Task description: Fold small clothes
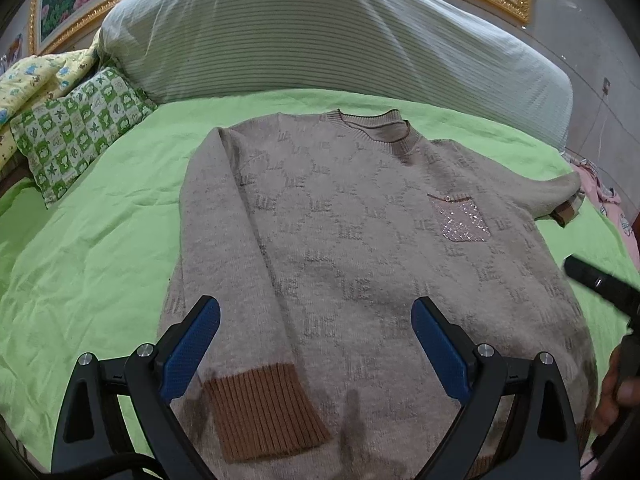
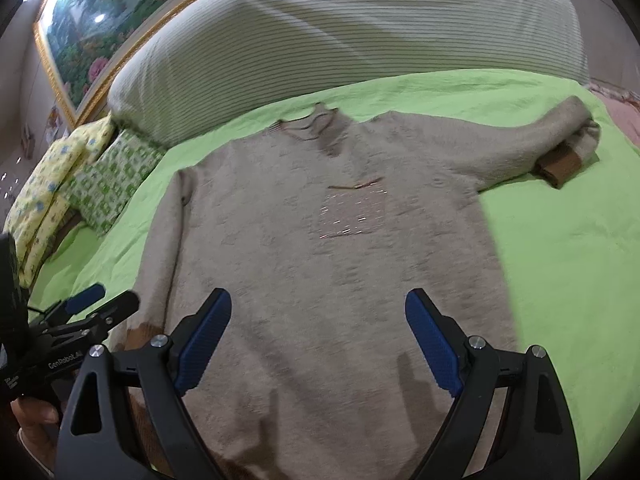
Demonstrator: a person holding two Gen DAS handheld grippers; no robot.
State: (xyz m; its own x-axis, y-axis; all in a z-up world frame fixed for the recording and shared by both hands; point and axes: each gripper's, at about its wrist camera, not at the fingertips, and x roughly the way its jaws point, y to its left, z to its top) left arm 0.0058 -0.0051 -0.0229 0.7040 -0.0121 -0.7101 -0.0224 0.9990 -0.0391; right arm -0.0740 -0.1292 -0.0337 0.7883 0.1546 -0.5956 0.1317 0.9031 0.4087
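Observation:
A beige knit sweater (image 1: 360, 240) with brown ribbed cuffs and a sparkly chest pocket (image 1: 460, 220) lies flat, front up, on a green bedsheet (image 1: 88, 248). Its left sleeve lies straight down beside the body, cuff (image 1: 264, 412) near me. Its right sleeve stretches out sideways, cuff (image 2: 560, 166) folded. My left gripper (image 1: 316, 320) is open and empty above the lower left of the sweater. My right gripper (image 2: 318, 312) is open and empty above the sweater's lower middle (image 2: 320, 260). The left gripper also shows in the right wrist view (image 2: 96, 300).
A large striped white pillow (image 1: 320, 28) lies behind the sweater. A green-checked pillow (image 1: 76, 132) and a yellow printed quilt (image 1: 32, 80) lie at the left. Pink cloth (image 1: 600, 192) lies at the right edge. A gold-framed painting (image 2: 100, 24) hangs behind.

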